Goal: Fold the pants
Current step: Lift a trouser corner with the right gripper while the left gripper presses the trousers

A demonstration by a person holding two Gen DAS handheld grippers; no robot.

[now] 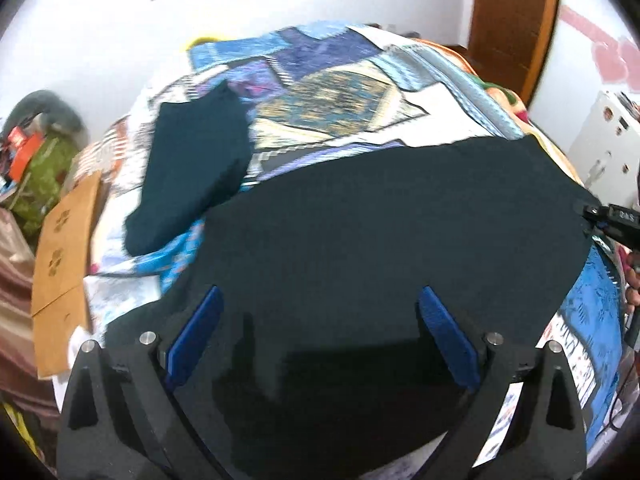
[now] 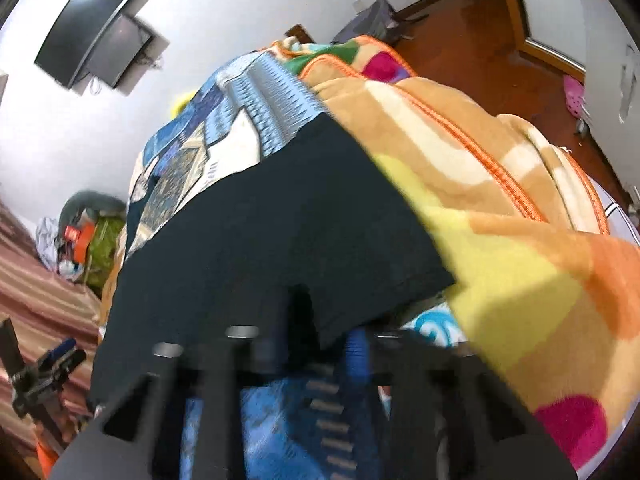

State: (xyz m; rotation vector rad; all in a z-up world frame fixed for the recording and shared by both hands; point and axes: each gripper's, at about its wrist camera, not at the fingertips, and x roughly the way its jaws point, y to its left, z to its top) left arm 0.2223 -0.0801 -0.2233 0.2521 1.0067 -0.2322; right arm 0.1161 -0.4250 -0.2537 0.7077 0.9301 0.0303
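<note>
Dark navy pants [image 1: 380, 220] lie spread on a bed with a blue patchwork cover [image 1: 328, 80]; one leg [image 1: 192, 176] reaches toward the far left. My left gripper [image 1: 320, 300] is open, its blue pads wide apart just above the near part of the pants. My right gripper [image 2: 324, 336] is shut on the near corner of the pants [image 2: 280, 220], the cloth pinched between its fingers. The right gripper also shows in the left wrist view [image 1: 608, 216], gripping the pants' right edge.
An orange and yellow fleece blanket [image 2: 500, 200] lies on the right side of the bed. A cardboard box [image 1: 64, 256] and a cluttered pile [image 1: 36, 160] stand left of the bed. A wooden door [image 1: 512, 20] is at the back.
</note>
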